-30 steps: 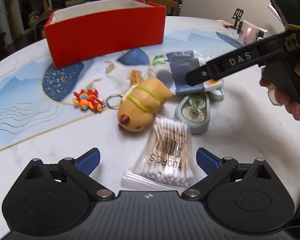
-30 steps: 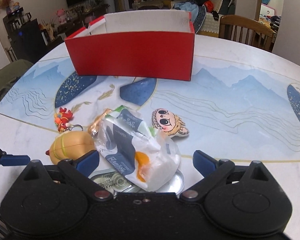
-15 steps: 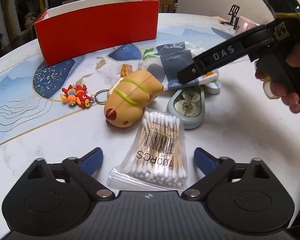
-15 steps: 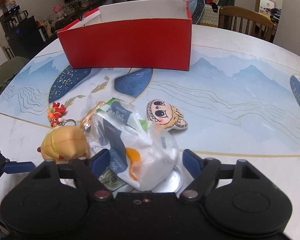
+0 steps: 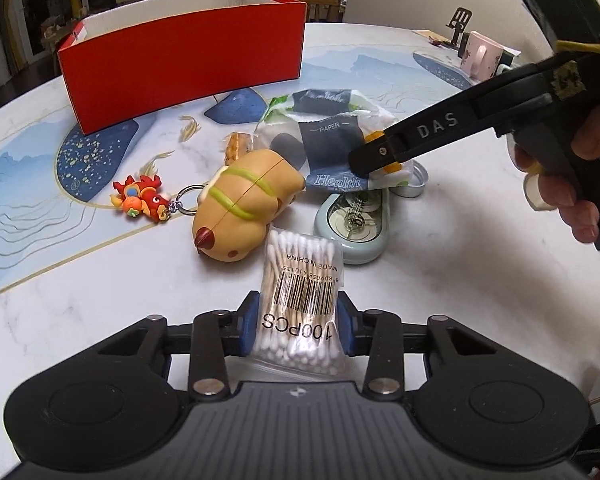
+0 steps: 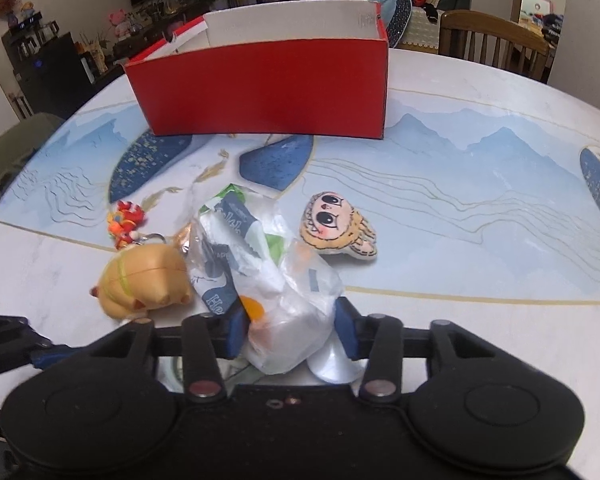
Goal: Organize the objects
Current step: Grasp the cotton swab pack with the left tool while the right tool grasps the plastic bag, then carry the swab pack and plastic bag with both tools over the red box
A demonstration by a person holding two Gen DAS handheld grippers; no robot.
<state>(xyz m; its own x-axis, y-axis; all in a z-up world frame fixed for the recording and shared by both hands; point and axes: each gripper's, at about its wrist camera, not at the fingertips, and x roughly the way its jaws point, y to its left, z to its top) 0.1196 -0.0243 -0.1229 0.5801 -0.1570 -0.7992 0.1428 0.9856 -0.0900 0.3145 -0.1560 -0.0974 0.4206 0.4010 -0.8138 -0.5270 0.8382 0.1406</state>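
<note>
My left gripper (image 5: pixel 296 330) has its blue pads pressed against both sides of the cotton swab bag (image 5: pixel 298 304), gripping it at its near end; the bag's long axis runs straight away from me, in line with my fingers and pointing toward the red box (image 5: pixel 184 58). It is a clear zip bag of white-tipped swabs with a barcode label reading 100PCS, soft and likely to sag when lifted. My right gripper (image 6: pixel 290 332) is clenched on the tissue pack (image 6: pixel 268 280), a crinkly white, navy and green plastic packet with an orange spot, which sits nearer the box than the swabs do. Just short of the tissue pack on the box's near side lie the tan duck-shaped case (image 5: pixel 244 208) and the pale green oval case (image 5: pixel 354 226), with a small round tin (image 5: pixel 412 180) tucked beside it. Left of the duck case, the red dragon keychain (image 5: pixel 142 202) lies still nearer the box, and the cartoon-face charm (image 6: pixel 338 228) rests apart on the right. The box stands farthest, open-topped, on the table (image 6: pixel 480 248); I judge both loads must travel forward and over its near wall.
</note>
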